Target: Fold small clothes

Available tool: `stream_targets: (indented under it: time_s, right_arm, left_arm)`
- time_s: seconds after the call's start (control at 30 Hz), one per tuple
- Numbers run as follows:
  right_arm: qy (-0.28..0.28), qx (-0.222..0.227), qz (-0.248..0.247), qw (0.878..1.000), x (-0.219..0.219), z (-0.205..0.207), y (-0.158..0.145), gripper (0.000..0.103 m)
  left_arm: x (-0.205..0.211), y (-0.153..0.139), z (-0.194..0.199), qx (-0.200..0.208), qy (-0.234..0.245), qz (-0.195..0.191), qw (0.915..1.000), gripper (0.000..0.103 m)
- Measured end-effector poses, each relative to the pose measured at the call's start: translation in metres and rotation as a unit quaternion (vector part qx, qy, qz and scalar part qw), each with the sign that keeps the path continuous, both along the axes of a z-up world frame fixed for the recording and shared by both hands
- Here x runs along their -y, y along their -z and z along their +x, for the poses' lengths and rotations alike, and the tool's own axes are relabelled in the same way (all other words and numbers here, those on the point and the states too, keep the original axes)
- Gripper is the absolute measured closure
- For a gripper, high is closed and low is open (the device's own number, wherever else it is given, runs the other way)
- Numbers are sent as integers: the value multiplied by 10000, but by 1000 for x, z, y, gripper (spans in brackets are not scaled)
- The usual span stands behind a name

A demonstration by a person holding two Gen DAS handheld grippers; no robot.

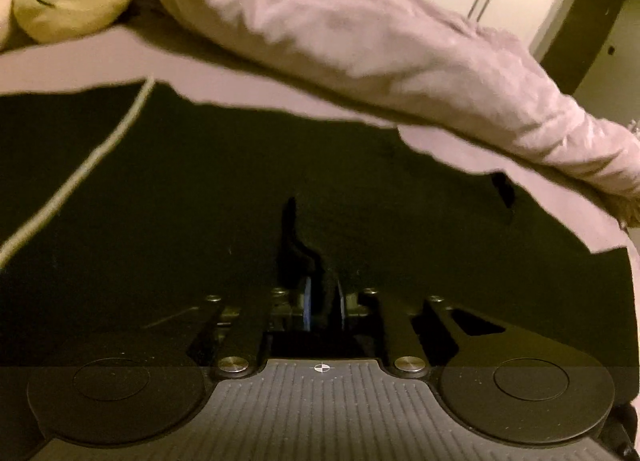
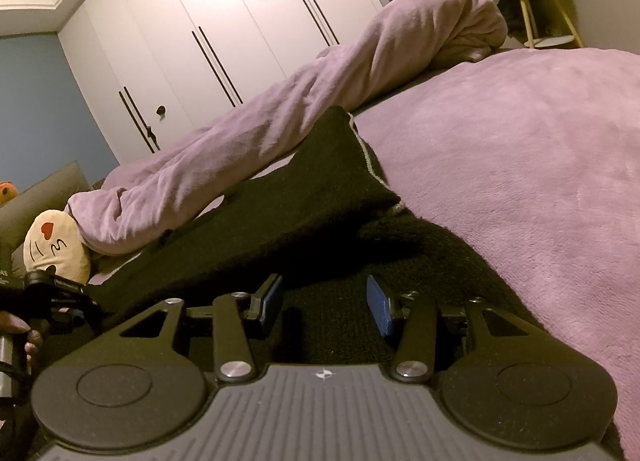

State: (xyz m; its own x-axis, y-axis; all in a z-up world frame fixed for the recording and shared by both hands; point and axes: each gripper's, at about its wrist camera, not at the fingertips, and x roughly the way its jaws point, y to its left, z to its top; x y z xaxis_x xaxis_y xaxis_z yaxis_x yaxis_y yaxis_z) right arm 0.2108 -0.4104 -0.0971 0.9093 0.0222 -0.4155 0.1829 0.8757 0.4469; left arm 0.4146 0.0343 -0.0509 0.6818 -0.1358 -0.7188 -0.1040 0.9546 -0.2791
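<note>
**Black knit garment gripped on the bed**

Where the left gripper meets the black garment, we see its fingers clenched on a pinched ridge of knit. Centrally, the garment lies on the purple bedspread, one edge lifted. Rightward, we note the right gripper with fingers released above the cloth.

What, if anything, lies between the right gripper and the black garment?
Nothing visible. The right gripper hangs open directly over the black garment, fingers apart with only dark fabric beneath them. The rolled blanket lies beyond the garment, not in the way.
</note>
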Motion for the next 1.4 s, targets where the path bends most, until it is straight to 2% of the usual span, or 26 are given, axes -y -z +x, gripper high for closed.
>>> stream_targets:
  time_s: [0.1, 0.13, 0.17, 0.2, 0.27, 0.33, 0.43, 0.53, 0.63, 0.67, 0.73, 0.8, 0.9, 0.97, 1.0, 1.03, 1.07, 1.1, 1.13, 1.17, 1.2, 1.27, 1.3, 1.33, 1.4]
  right_arm:
    - [-2, -14, -15, 10000, 0, 1, 1, 57]
    - [-3, -15, -18, 10000, 0, 1, 1, 57]
    - [-2, -15, -16, 10000, -1, 1, 1, 57]
    - [-2, -14, -19, 10000, -1, 1, 1, 57]
    - [0, -20, -27, 10000, -1, 1, 0, 57]
    - [4, -43, -60, 10000, -1, 2, 0, 57]
    - [12, -99, -150, 9998, -4, 4, -1, 57]
    - [22, -164, -248, 9996, -6, 7, -2, 57]
    - [37, -221, -344, 9992, -9, 9, -2, 57]
    - [42, -240, -373, 9990, -9, 10, -2, 57]
    - [53, -287, -446, 9986, -11, 11, -3, 57]
    - [64, -341, -531, 9980, -14, 13, -3, 57]
    - [81, -410, -658, 9970, -17, 15, -4, 57]
    - [97, -465, -772, 9959, -20, 17, -4, 57]
    - [104, -496, -844, 9951, -22, 18, -4, 57]
    - [110, -527, -912, 9944, -24, 19, -4, 57]
    - [114, -548, -958, 9938, -26, 19, -5, 57]
    - [118, -561, -987, 9935, -27, 19, -5, 57]
    - [121, -568, -1002, 9933, -27, 20, -5, 57]
    - [121, -573, -1012, 9931, -27, 19, -5, 57]
    - [122, -575, -1023, 9930, -27, 19, -5, 57]
    - [118, -568, -1019, 9931, -27, 19, -5, 56]
    - [115, -552, -1001, 9934, -26, 18, -4, 56]
    - [110, -541, -977, 9937, -25, 19, -4, 56]
    - [105, -515, -939, 9942, -24, 18, -3, 56]
  left_arm:
    - [-7, -6, -4, 220, -83, 116, 9997, 86]
    - [-9, -8, -5, 262, -144, 276, 9992, 86]
    - [-14, -11, -9, 319, -316, 546, 9975, 78]
    - [-21, -14, -13, 375, -399, 661, 9963, 42]
    - [-47, -22, -28, 523, -565, 618, 9951, 2]
    - [-82, -27, -48, 773, -782, 573, 9923, 3]
    - [-149, -28, -69, 669, -1326, 540, 9874, 3]
    - [-227, -17, -89, 463, -2028, 75, 9781, 3]
    - [-299, 0, -102, 258, -2694, -904, 9584, 11]
    - [-321, 6, -106, 301, -2836, -1317, 9494, 22]
    - [-355, 13, -110, 474, -2992, -1994, 9319, 28]
    - [-381, 16, -109, 556, -3170, -2272, 9191, 30]
    - [-413, 19, -99, 625, -3295, -2420, 9105, 31]
    - [-430, 27, -91, 689, -3400, -2785, 8956, 31]
    - [-439, 31, -87, 716, -3452, -2979, 8871, 37]
    - [-444, 33, -84, 725, -3520, -3039, 8823, 42]
    - [-446, 33, -80, 670, -3603, -2985, 8812, 61]
    - [-447, 33, -73, 526, -3686, -2812, 8845, 90]
    - [-445, 31, -70, 369, -3699, -2627, 8904, 89]
    - [-441, 25, -68, 382, -3629, -2462, 8979, 90]
    - [-433, 13, -65, 497, -3488, -2171, 9103, 90]
    - [-402, -18, -62, 775, -2951, -1412, 9418, 90]
    - [-380, -35, -58, 905, -2658, -1116, 9533, 91]
    - [-356, -52, -54, 1065, -2295, -967, 9626, 91]
    - [-306, -81, -45, 1294, -1601, -825, 9751, 91]
